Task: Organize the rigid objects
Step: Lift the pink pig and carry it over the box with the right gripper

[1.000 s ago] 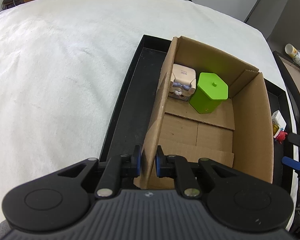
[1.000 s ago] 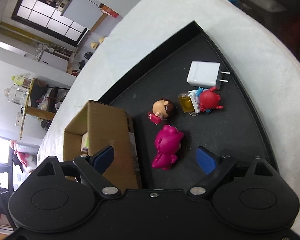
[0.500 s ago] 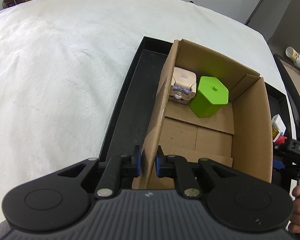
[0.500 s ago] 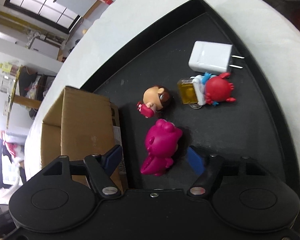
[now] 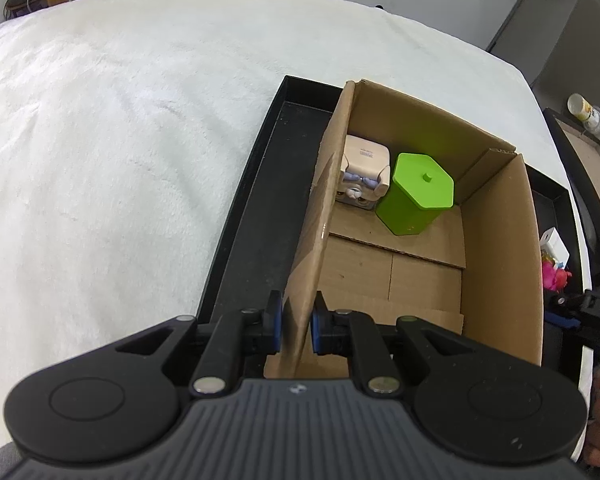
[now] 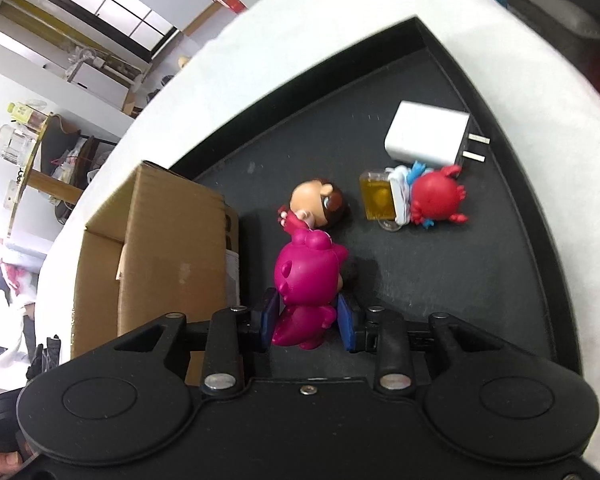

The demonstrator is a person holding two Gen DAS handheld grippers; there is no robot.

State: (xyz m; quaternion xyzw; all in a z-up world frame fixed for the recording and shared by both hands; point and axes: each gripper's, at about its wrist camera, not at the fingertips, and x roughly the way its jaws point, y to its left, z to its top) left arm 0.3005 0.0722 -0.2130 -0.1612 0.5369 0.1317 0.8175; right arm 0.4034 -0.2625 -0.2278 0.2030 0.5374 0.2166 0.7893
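Left wrist view: the left gripper (image 5: 296, 326) was clamped on the near end of the left wall of the cardboard box (image 5: 500, 264), one blue pad on each face of the board. The box stood open inside the black tray (image 5: 240, 224), which rested on a white cloth (image 5: 120, 140). At the box's far end, toward 12 o'clock, a green hexagonal container (image 5: 418, 196) with its lid on stood just beside a cream figure (image 5: 364, 174) — the two appeared to touch. At 3 o'clock, past the box's right wall, part of the right gripper (image 5: 596, 312) showed at the frame edge.

Right wrist view: the right gripper (image 6: 308, 320) was closed onto the lower part of the magenta figure (image 6: 306, 276), a pad on either side. At 12 o'clock from it, touching its head, was a small brown-haired doll (image 6: 320, 204). Toward 1 o'clock a red crab figure (image 6: 436, 196) lay against a yellow block (image 6: 378, 196), with a white charger plug (image 6: 428, 138) just beyond — all on the tray floor. The box stood at 10 o'clock, near the magenta figure.
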